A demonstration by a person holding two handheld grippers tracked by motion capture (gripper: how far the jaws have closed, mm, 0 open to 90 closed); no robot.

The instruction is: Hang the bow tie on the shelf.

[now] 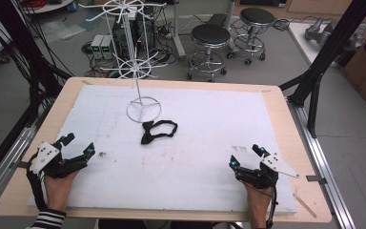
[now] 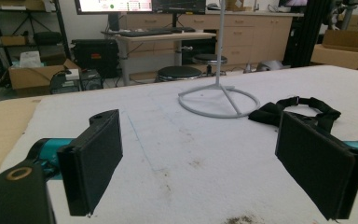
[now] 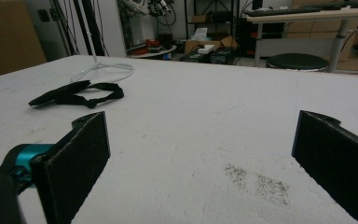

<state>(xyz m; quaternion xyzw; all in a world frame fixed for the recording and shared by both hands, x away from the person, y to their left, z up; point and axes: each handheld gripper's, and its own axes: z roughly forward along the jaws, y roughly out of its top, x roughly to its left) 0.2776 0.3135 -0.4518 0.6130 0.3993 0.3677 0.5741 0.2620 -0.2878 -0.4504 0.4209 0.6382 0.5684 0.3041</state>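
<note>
White padding [image 1: 181, 176] covers the table from edge to edge, and at its near left corner my left gripper [image 1: 78, 145] rests with its jaws spread wide and empty, while far up the middle the black bow tie [image 1: 158, 131] lies flat, just in front of the white wire stand [image 1: 143, 109], and at the near right my right gripper [image 1: 244, 156] sits just as wide and empty. I judge nothing is started yet: the next move calls for reaching forward to the tie and pinching its strap cleanly, presumably to hang it on the stand
</note>
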